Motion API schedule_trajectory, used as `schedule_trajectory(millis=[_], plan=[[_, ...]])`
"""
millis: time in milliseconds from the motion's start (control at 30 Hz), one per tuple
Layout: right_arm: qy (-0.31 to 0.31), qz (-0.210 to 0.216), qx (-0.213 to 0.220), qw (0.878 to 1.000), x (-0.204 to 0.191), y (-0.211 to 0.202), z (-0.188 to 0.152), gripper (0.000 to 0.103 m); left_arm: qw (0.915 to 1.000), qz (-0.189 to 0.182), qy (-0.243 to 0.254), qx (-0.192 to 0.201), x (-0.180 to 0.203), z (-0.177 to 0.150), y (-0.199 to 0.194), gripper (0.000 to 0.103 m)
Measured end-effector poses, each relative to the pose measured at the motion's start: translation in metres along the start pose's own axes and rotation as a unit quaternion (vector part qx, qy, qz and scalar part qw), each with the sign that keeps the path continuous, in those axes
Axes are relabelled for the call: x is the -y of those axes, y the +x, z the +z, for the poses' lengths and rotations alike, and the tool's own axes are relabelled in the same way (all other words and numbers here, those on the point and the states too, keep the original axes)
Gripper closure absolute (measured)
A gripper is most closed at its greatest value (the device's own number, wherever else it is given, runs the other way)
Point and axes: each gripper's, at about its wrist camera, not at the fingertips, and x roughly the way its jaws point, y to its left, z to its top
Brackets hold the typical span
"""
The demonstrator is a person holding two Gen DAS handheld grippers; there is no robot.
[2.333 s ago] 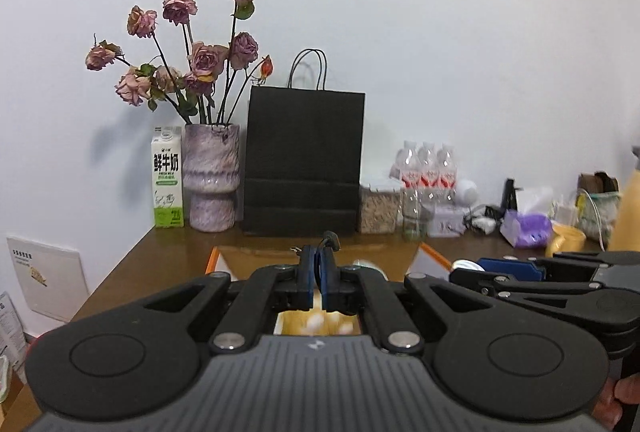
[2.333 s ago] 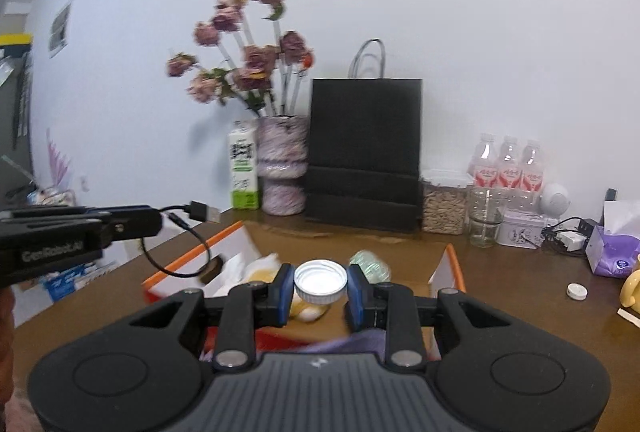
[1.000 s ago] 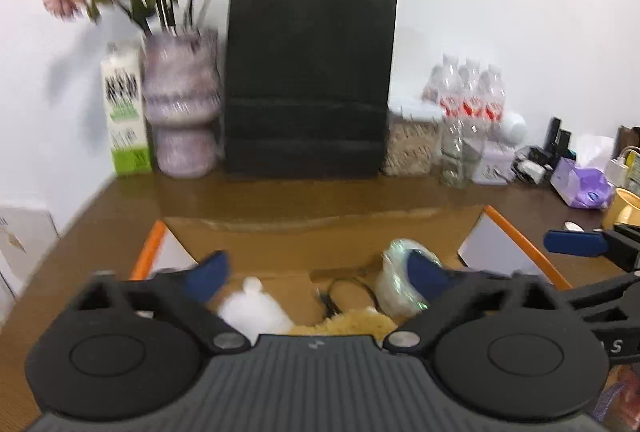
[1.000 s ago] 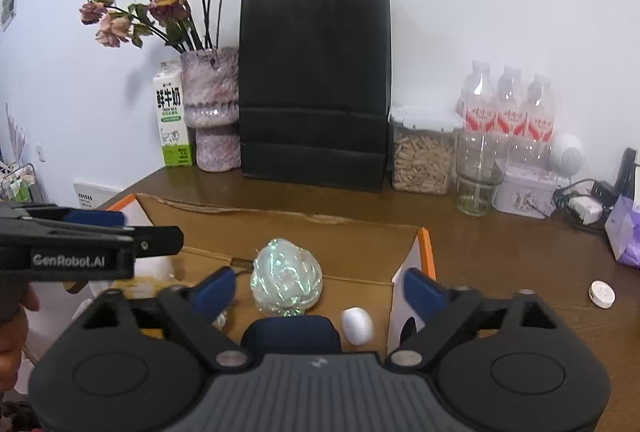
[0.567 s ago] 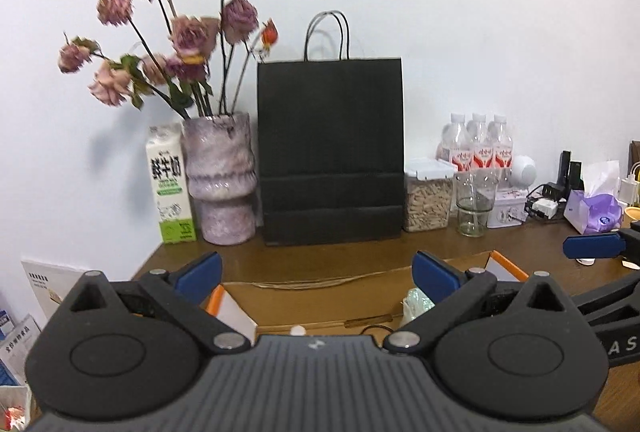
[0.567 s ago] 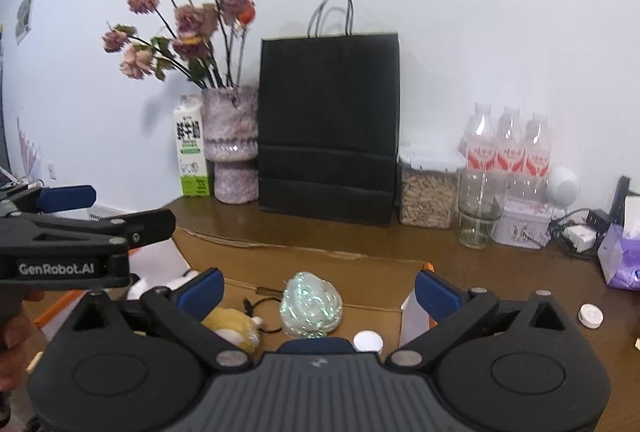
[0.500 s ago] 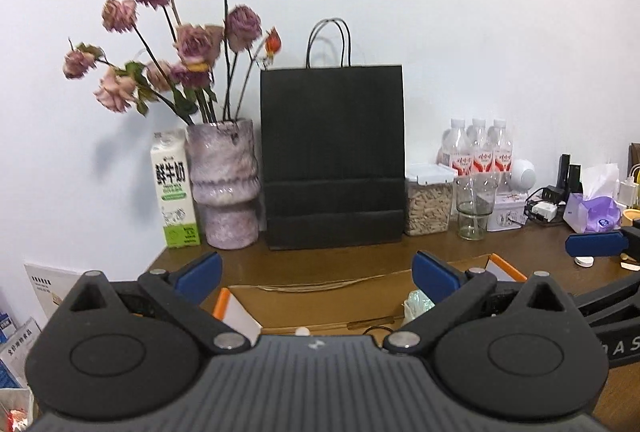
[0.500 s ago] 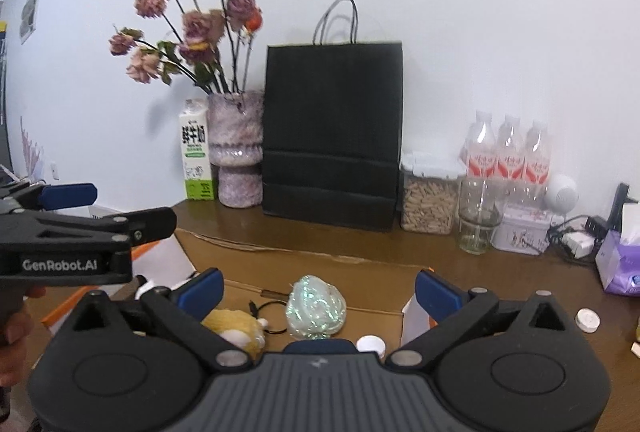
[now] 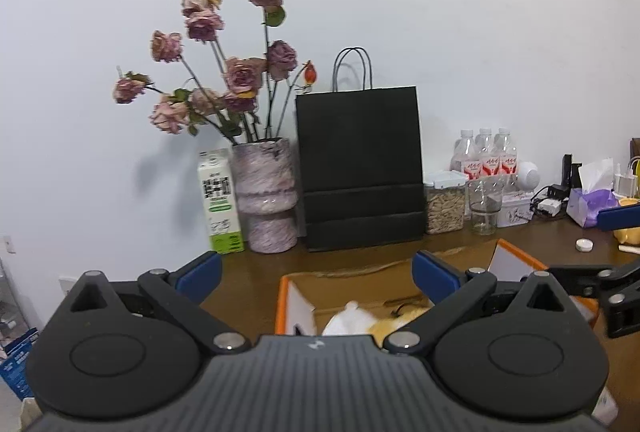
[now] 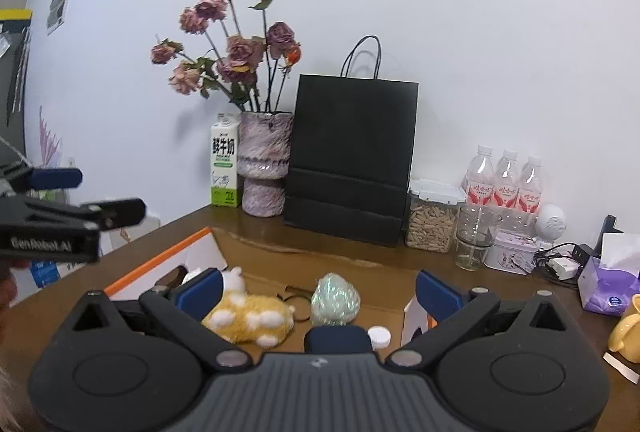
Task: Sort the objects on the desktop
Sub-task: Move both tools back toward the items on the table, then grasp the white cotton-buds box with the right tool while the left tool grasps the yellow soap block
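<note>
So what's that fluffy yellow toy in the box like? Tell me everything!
The plush toy looks soft and fuzzy, golden yellow with round white patches and a pale, eared bit at its upper left end. It lies flat on the brown cardboard floor of the open box, toward the left side. A thin black cable loop lies right beside it, then a shiny wrapped ball. Nothing grips it; the lower part is hidden behind the camera's own gripper.
</note>
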Motion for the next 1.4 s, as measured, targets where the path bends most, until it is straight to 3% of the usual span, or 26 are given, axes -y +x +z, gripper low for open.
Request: schedule_trajectory(millis=[433,900,1200,1333,1400], plan=[[-0.007,-0.008,-0.041,0.999,-0.015,-0.04,-0.051,0.0,0.9975,0.039,0.011,-0.059,-0.046,-0.054,-0.033,0.0],[0.054,-0.037,-0.121,0.99,-0.011,-0.012,-0.1,0.0,0.9859,0.065,-0.042,-0.148,-0.078,-0.109,-0.014,0.0],[0.06,-0.063,-0.138,0.987,-0.015,0.008,-0.106,0.003,0.9868,0.069,-0.003,-0.146,-0.063,-0.118,-0.003,0.001],[0.067,-0.069,-0.141,0.985,-0.011,0.009,-0.108,0.007,0.9852,0.066,-0.02,-0.157,-0.065,-0.119,0.007,0.01],[0.068,-0.074,-0.142,0.985,-0.008,0.008,-0.109,0.008,0.9832,0.068,-0.031,-0.166,-0.069,-0.119,0.012,0.021]])
